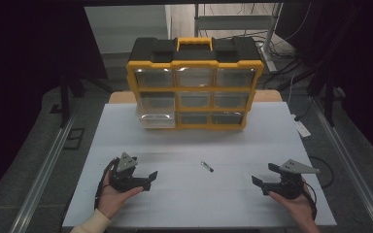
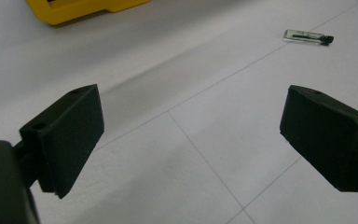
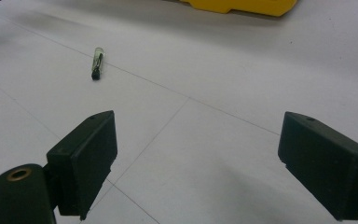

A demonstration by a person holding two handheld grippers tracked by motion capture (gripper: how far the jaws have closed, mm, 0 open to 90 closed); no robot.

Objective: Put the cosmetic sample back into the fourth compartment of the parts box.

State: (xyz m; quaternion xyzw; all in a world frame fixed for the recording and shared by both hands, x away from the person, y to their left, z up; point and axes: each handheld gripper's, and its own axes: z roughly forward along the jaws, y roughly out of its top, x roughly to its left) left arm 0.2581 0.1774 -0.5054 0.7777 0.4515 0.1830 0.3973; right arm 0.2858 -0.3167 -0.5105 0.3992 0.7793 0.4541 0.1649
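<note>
My left gripper (image 1: 147, 177) sits nearest, low over the white table (image 1: 184, 204), its jaws spread wide with nothing between them. In the left gripper view the two black fingers (image 2: 70, 135) stand far apart, and only bare tabletop lies in the gap. My right gripper (image 1: 261, 183) mirrors it on the other side, jaws also wide open and empty; its fingers (image 3: 91, 154) frame plain white surface too.

The small clear vial (image 1: 207, 166) with a dark cap lies flat on the table between my two grippers, a little farther from me than either, and well apart from both. From my left gripper it shows ahead and off to the right; from my right gripper, ahead and off to the left.

Beyond it stands the yellow drawer organiser (image 1: 194, 85) at the table's far side, its lower-left drawer (image 1: 158, 120) pulled partly out.
</note>
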